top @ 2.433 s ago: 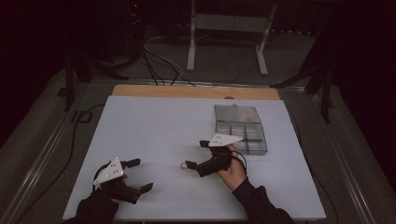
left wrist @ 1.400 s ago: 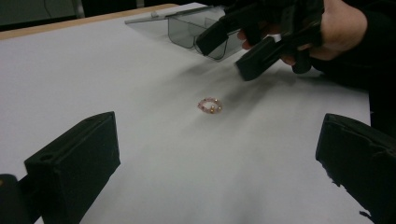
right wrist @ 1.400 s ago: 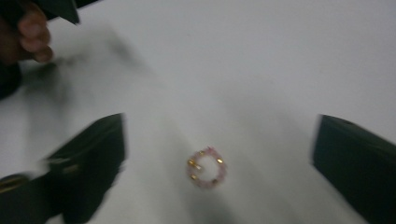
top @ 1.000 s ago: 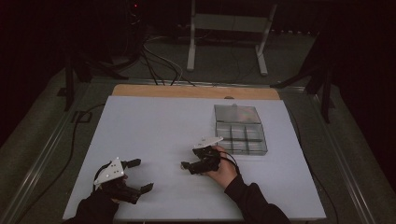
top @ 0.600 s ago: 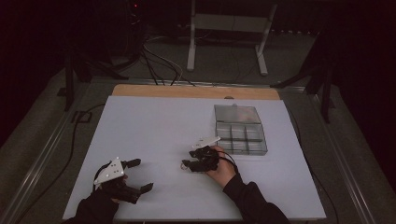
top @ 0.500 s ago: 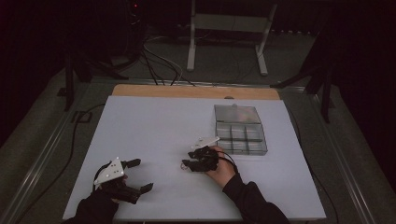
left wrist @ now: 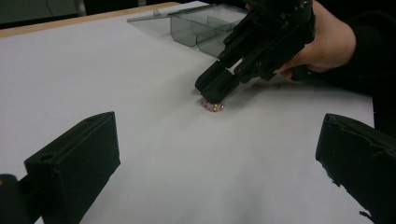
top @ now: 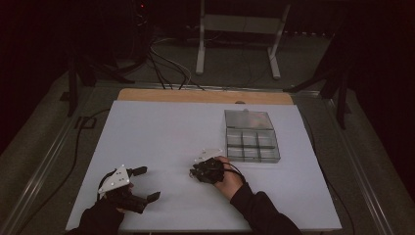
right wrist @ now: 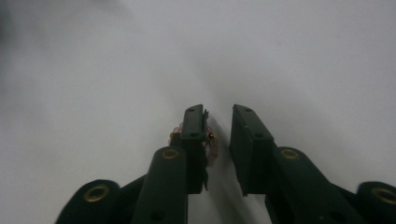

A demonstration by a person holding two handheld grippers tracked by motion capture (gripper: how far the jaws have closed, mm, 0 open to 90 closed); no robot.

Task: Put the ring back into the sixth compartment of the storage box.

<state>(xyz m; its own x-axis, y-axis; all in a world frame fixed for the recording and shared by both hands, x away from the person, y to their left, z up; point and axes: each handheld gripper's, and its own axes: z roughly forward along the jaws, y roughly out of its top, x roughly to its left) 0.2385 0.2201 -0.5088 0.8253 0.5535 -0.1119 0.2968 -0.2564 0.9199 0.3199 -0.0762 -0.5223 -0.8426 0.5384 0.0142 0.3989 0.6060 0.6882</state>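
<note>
The white table [top: 161, 142] carries a clear compartment box [top: 252, 139] at the far right, well apart from the work. The left hand-held gripper [top: 142, 185] rests wide open near the front edge. The right hand-held gripper [left wrist: 212, 91] has just been closing its jaws, now narrow, over a small pink bead ring [left wrist: 213, 106] lying flat on the table. In the right gripper view the ring [right wrist: 211, 148] sits under one jaw, not squarely between both. Recentre before squeezing, or it will probably skid away.

A dim lab: white worktable [top: 161, 132], floor cables [top: 166, 63], metal stand [top: 240, 29].
</note>
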